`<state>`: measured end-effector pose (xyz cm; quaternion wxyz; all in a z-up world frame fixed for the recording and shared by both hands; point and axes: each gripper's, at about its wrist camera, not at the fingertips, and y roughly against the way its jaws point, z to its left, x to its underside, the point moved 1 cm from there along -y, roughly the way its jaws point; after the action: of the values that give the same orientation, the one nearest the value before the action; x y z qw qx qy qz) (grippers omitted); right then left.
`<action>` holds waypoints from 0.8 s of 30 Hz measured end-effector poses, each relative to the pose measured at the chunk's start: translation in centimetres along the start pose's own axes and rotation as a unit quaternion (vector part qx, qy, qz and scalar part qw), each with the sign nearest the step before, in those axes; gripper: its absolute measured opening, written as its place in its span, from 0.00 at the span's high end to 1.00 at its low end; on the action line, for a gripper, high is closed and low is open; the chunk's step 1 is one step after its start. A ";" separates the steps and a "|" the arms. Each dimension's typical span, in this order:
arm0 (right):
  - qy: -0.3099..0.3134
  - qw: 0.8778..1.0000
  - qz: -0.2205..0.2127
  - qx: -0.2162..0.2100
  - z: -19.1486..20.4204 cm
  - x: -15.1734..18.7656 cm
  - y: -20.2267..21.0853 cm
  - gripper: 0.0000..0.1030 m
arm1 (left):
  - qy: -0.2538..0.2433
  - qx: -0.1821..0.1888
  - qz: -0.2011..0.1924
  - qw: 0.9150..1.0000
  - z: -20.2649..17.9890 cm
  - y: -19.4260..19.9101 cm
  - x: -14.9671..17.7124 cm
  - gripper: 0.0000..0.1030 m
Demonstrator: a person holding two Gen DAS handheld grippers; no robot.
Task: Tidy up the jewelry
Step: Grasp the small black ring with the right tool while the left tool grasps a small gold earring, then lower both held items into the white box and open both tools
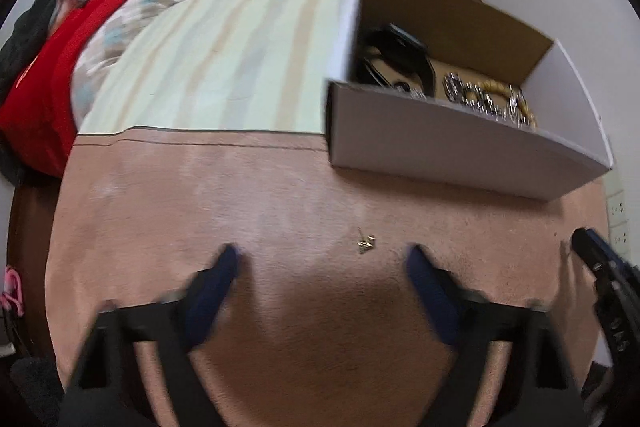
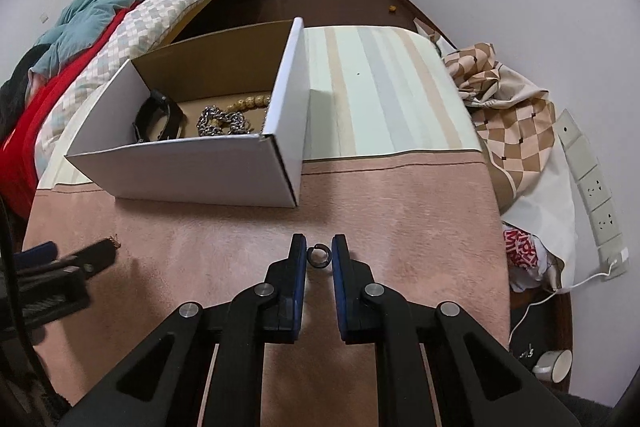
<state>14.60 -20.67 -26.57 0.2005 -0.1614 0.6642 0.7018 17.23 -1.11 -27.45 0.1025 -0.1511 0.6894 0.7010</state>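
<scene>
Ring [image 2: 319, 256], small and dark, lies on the pink cloth [image 2: 400, 211] at centre frame in the right wrist view, between the blue pads of the right gripper [image 2: 319, 247]; jaws narrow, set just either side of the ring, and whether the pads touch it cannot be told. White cardboard box [image 2: 192, 167] sits upper left of that frame, straddling the seam between the pink cloth and a striped pale cloth [image 2: 380, 87]. Inside the box: a black strap [image 2: 158, 117] at left, a silver chain [image 2: 218, 123] at middle, a string of tan beads [image 2: 248, 103] behind it. Left wrist view is motion-blurred: left gripper [image 1: 324, 255] spread wide, holding nothing, low in frame over the pink cloth. Small gold earring [image 1: 366, 243] lies between its fingertips, nearer the right-hand finger, touching neither. Box appears upper right in that view.
</scene>
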 end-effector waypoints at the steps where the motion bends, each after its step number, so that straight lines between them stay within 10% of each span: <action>1: -0.002 1.000 0.000 0.000 -0.2 0.0 0.1 0.87 | -0.002 0.001 -0.009 1.000 -0.1 0.2 0.0 0.48; 4: -0.006 1.000 -0.001 0.003 -0.7 -0.1 0.5 0.87 | -0.017 0.004 -0.025 1.000 -0.7 0.6 0.0 0.84; 7: -0.008 1.000 -0.003 0.002 -1.0 -0.2 0.9 0.87 | -0.025 0.006 -0.029 0.999 -1.0 0.6 -0.1 0.94; 24: -0.019 0.998 -0.039 -0.055 0.4 -2.9 5.9 0.87 | -0.037 0.074 -0.061 0.995 -1.9 7.3 -2.5 0.95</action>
<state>14.19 -20.65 -20.00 0.2311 -0.1846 0.6142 0.7316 17.12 -3.05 -19.73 0.1816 -0.1591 0.7245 0.6457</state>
